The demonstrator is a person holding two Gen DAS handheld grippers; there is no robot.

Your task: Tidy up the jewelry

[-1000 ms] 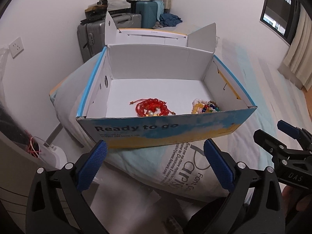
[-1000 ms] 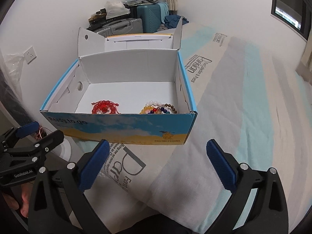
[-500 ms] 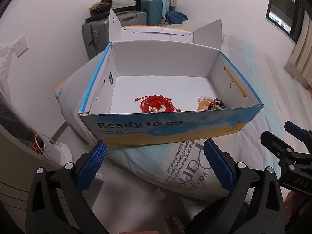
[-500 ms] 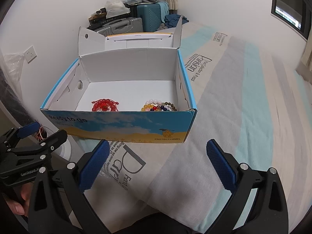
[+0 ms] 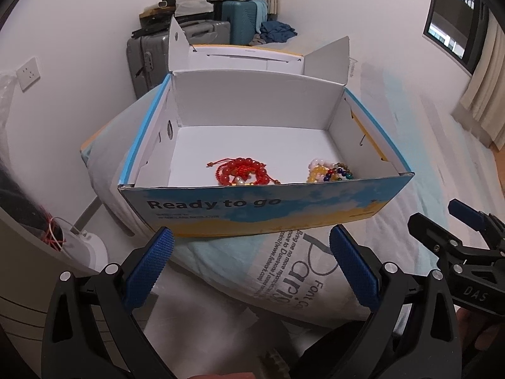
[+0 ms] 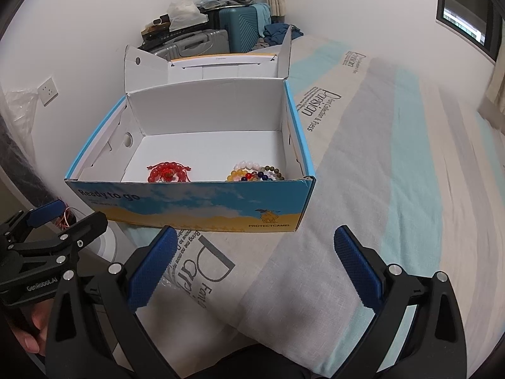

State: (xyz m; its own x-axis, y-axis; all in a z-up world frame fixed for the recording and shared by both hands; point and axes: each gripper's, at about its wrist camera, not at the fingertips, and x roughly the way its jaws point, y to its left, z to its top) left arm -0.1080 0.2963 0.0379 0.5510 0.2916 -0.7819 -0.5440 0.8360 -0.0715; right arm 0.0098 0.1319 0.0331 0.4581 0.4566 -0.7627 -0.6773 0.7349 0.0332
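An open blue and yellow cardboard box [image 5: 265,208] [image 6: 189,203] stands on the bed. On its white floor lie a red bead bracelet [image 5: 241,172] [image 6: 167,172] at the left and a pile of multicoloured bead bracelets [image 5: 328,172] [image 6: 254,172] at the right, both near the front wall. My left gripper [image 5: 252,262] is open and empty, in front of the box. My right gripper [image 6: 252,262] is open and empty, in front of the box's right corner. Each gripper shows in the other's view: the right gripper [image 5: 451,230], the left gripper [image 6: 56,221].
The bed has a striped cover with printed text [image 6: 363,164]. Suitcases [image 5: 176,47] with clutter stand against the far wall. A white round object [image 5: 85,249] sits on the floor left of the bed. A window [image 5: 454,15] and curtain are at the right.
Both grippers have risen and tilted a little, so the box's inside shows more fully. The bracelets and the box have not moved. Both grippers stay open.
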